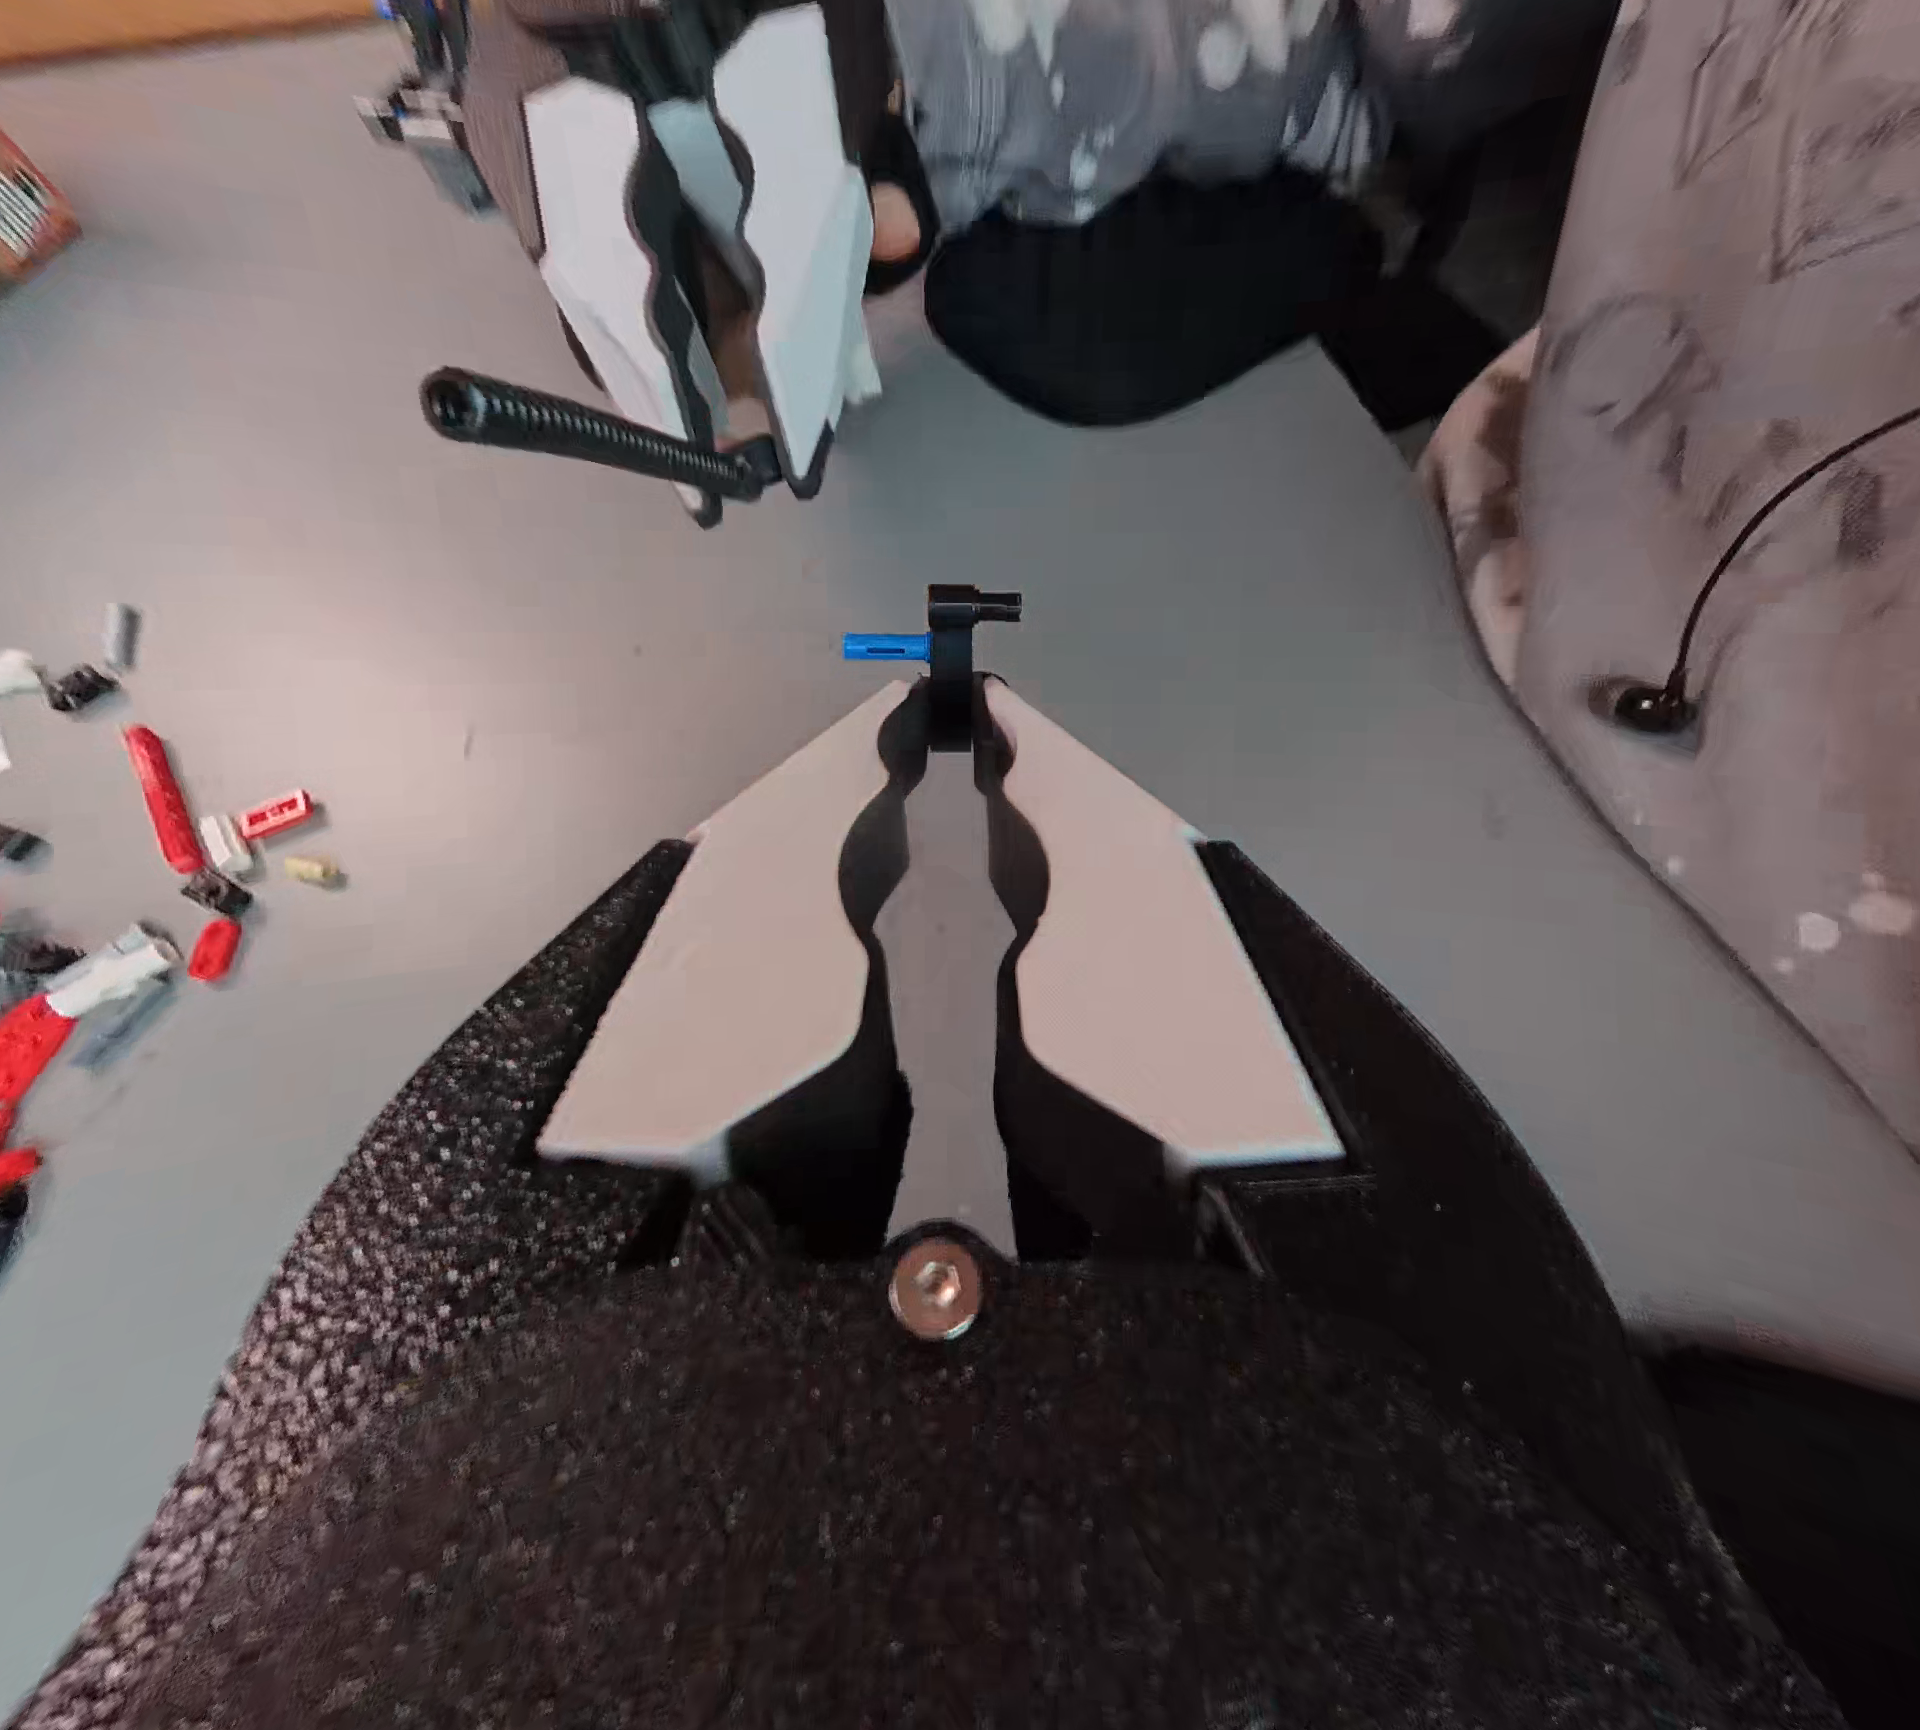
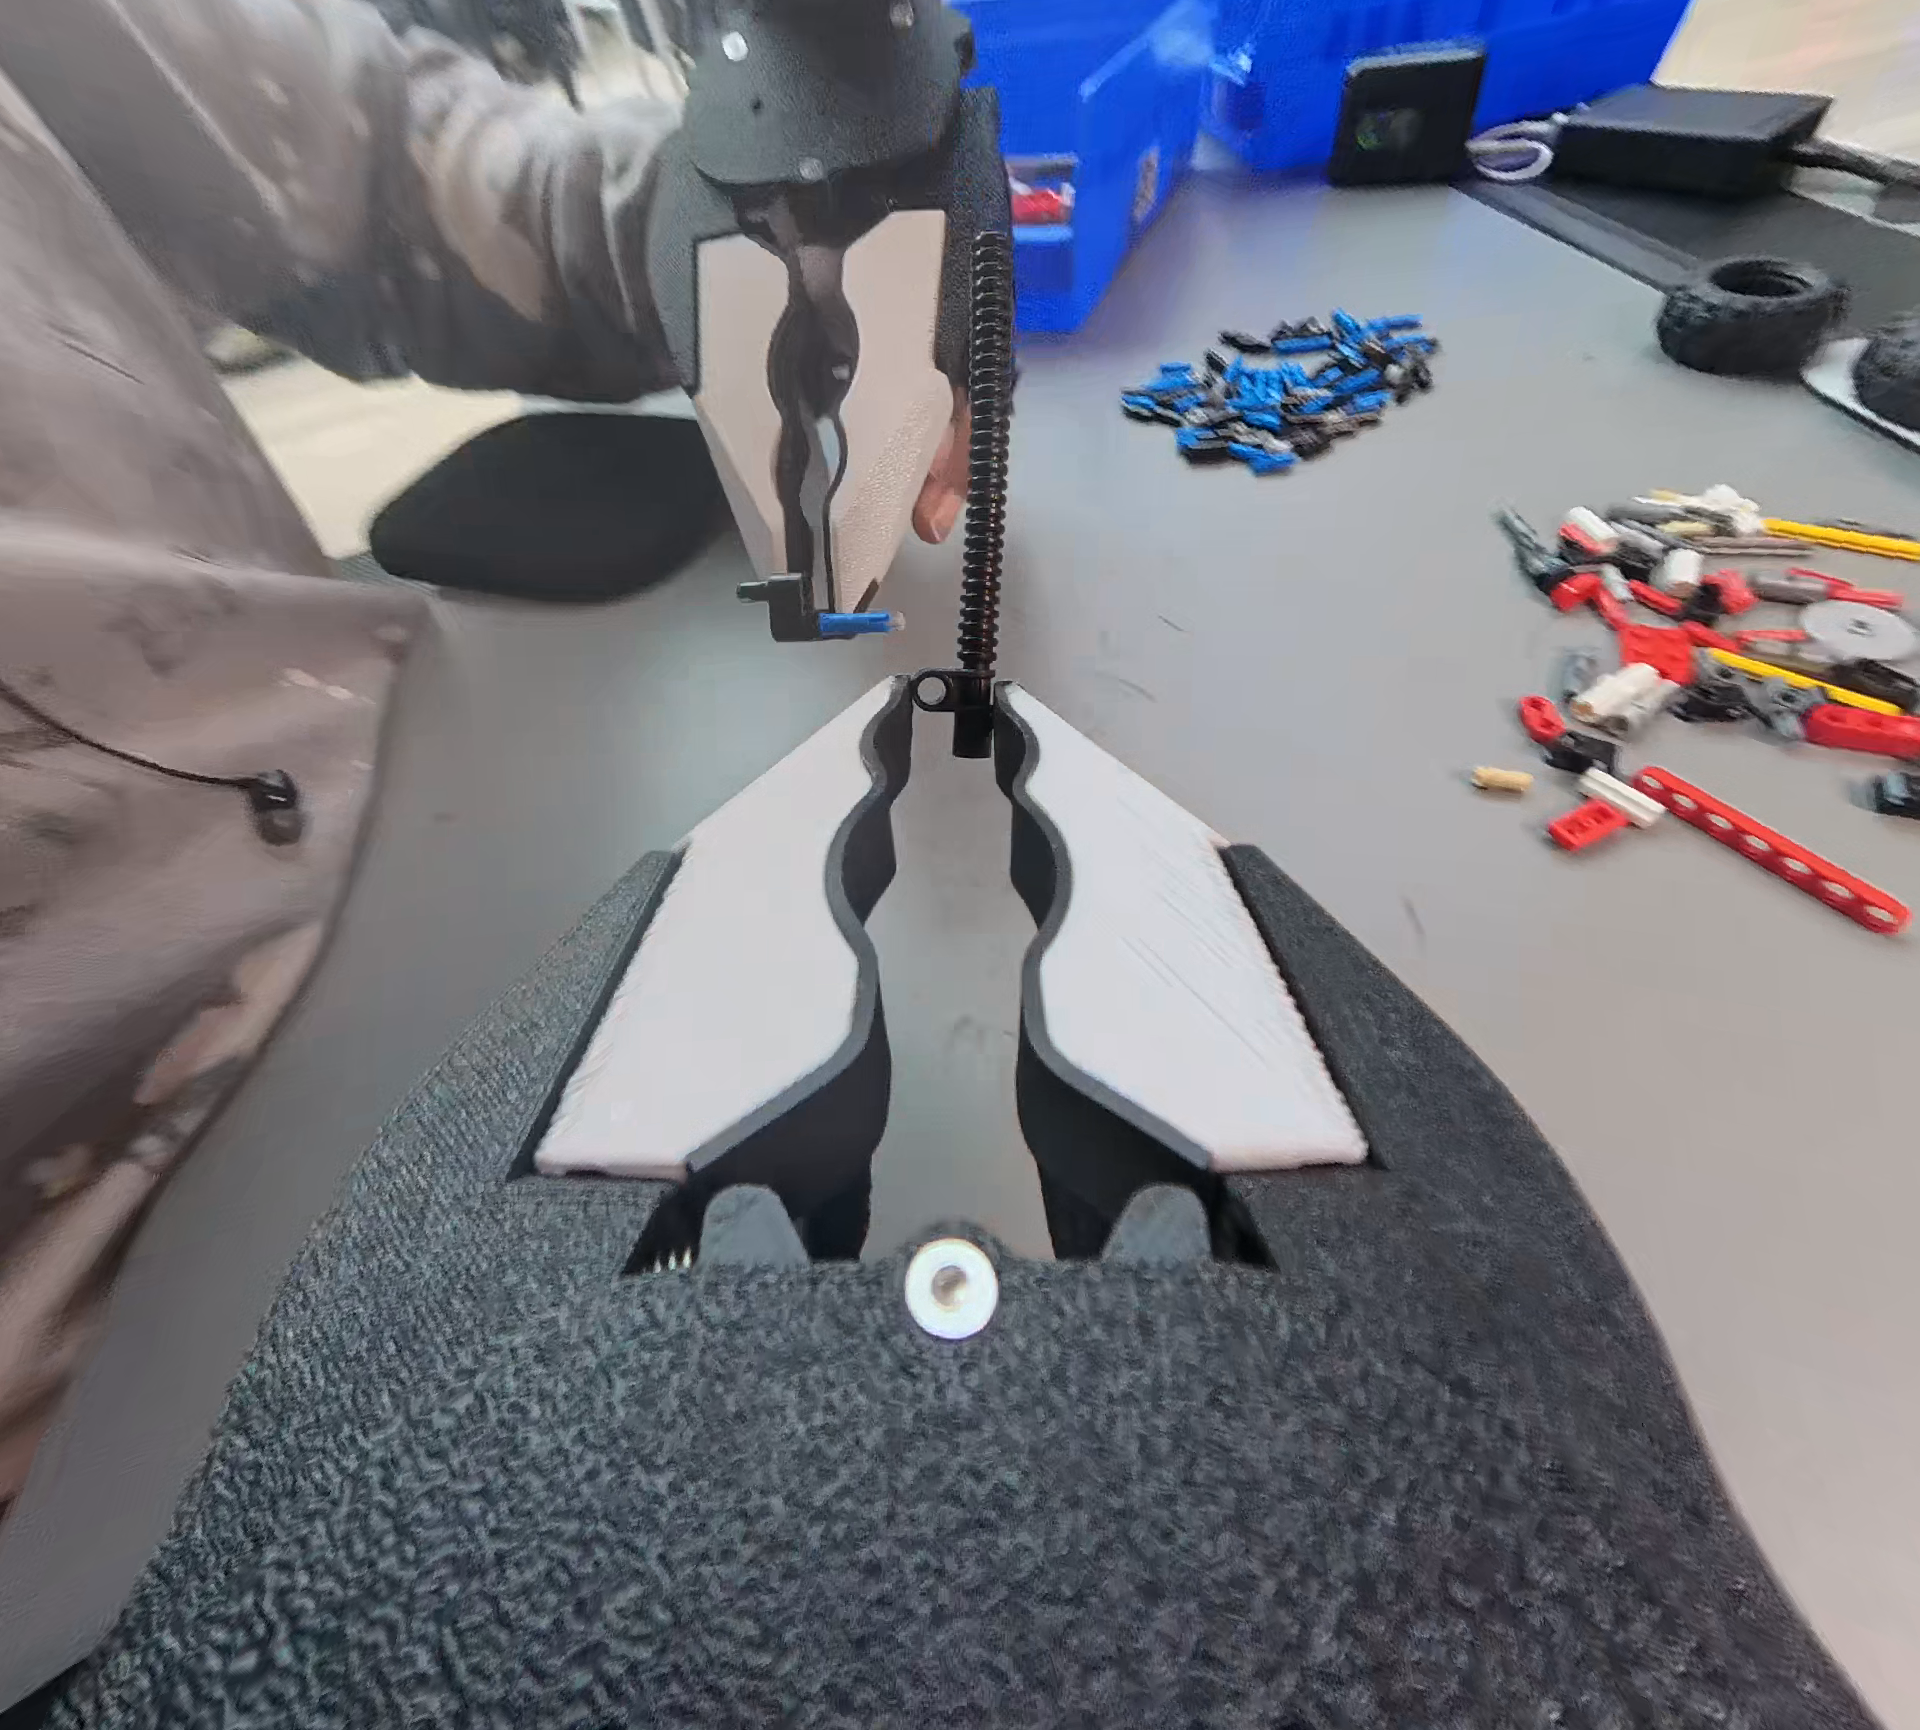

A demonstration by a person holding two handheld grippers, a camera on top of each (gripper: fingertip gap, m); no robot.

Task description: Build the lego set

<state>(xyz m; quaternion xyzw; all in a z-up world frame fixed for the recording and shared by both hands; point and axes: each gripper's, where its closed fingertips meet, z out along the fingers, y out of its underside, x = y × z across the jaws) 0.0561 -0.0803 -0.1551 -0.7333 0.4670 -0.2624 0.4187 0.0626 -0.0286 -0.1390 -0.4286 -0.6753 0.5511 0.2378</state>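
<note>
Left gripper point(image 1: 948, 693) is pinched down on a small black connector point(image 1: 951, 657), fingertips nearly together, the piece standing proud of the tips. A blue pin point(image 1: 883, 646) pokes out one side of it and a black pin point(image 1: 992, 608) out the other, up near the top. Across from it, the right gripper point(image 2: 956, 693) is closed just as narrowly on the end fitting of a black ribbed shock absorber point(image 2: 987, 454), which stands straight up from its tips in the right wrist view, a small eyelet point(image 2: 928, 691) showing at the clamped end.

Both parts are in the air above the grey table point(image 1: 520, 589), near each other but clearly apart. This looks like the mating step: a pin going into the eyelet, most likely the blue one. To do it cleanly, the pin's axis should line up with the hole before any push, and the push should run straight along that axis; these grips are narrow, so a sideways shove could twist either piece between the pads.

Out on the table sit a heap of blue and black pins point(image 2: 1288, 392), loose red and grey parts point(image 2: 1714, 672), two black tyres point(image 2: 1751, 319) and blue bins point(image 2: 1455, 7).
</note>
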